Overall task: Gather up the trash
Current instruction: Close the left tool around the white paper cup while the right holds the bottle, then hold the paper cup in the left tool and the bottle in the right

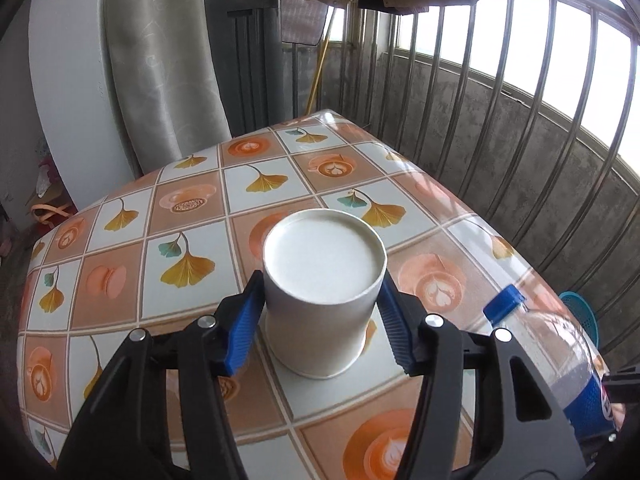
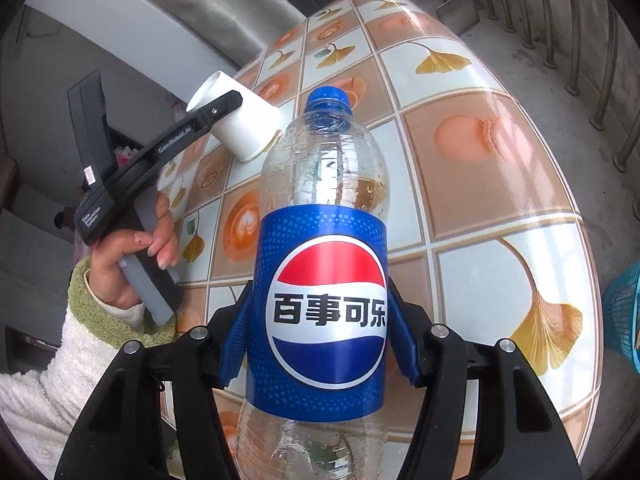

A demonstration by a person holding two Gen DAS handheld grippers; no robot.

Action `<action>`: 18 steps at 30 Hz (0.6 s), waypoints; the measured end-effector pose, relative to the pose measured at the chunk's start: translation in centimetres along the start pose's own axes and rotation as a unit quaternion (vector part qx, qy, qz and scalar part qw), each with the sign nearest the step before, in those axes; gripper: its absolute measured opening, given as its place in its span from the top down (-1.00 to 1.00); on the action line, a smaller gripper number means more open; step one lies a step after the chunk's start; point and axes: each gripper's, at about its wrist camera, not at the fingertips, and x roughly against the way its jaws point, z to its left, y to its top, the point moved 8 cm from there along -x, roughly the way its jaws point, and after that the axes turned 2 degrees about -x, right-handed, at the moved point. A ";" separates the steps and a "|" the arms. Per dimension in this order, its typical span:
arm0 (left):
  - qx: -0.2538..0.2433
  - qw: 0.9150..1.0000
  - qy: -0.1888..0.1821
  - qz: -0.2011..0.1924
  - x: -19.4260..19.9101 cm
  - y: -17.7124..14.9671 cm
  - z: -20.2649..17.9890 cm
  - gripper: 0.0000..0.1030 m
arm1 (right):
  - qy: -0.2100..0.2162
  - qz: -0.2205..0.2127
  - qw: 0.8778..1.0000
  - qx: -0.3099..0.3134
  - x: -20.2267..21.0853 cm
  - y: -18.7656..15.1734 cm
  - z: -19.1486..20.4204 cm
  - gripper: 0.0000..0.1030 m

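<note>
A white paper cup [image 1: 324, 276] stands upside down on the patterned table [image 1: 192, 204]. My left gripper [image 1: 320, 280] is shut on it, one blue pad pressed against each side of its upper wall. The right wrist view shows the same cup [image 2: 252, 128] with the left gripper's [image 2: 218, 110] black finger lying across it. An empty clear Pepsi bottle [image 2: 326, 312] with a blue cap and blue label stands upright between my right gripper's [image 2: 320, 292] blue pads, which press on the label, so it is shut on it. The bottle [image 1: 556, 352] also shows at the left view's right edge.
A hand [image 2: 132, 248] in a fluffy white and green sleeve holds the left gripper's handle. A blue mesh basket [image 2: 624, 316] sits beyond the table's right edge. Metal railing [image 1: 520, 120] and a grey curtain [image 1: 160, 60] stand behind the table [image 2: 480, 152].
</note>
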 end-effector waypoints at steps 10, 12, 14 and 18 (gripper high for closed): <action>0.017 1.000 -0.015 0.020 8.9 -8.2 0.1 -0.03 | -0.021 0.004 1.000 0.010 -0.3 -0.8 0.9 -0.14; 0.028 0.999 -0.007 0.027 10.8 -9.8 0.3 -0.03 | -0.021 0.008 1.000 0.011 -0.3 -1.4 1.2 -0.14; 0.040 0.999 0.002 0.031 12.4 -11.2 0.5 -0.03 | -0.020 0.012 1.000 0.012 -0.4 -2.1 1.7 -0.14; 0.056 0.998 0.009 0.025 14.8 -13.1 0.5 -0.05 | -0.022 0.018 0.999 0.017 -0.5 -3.1 2.3 -0.15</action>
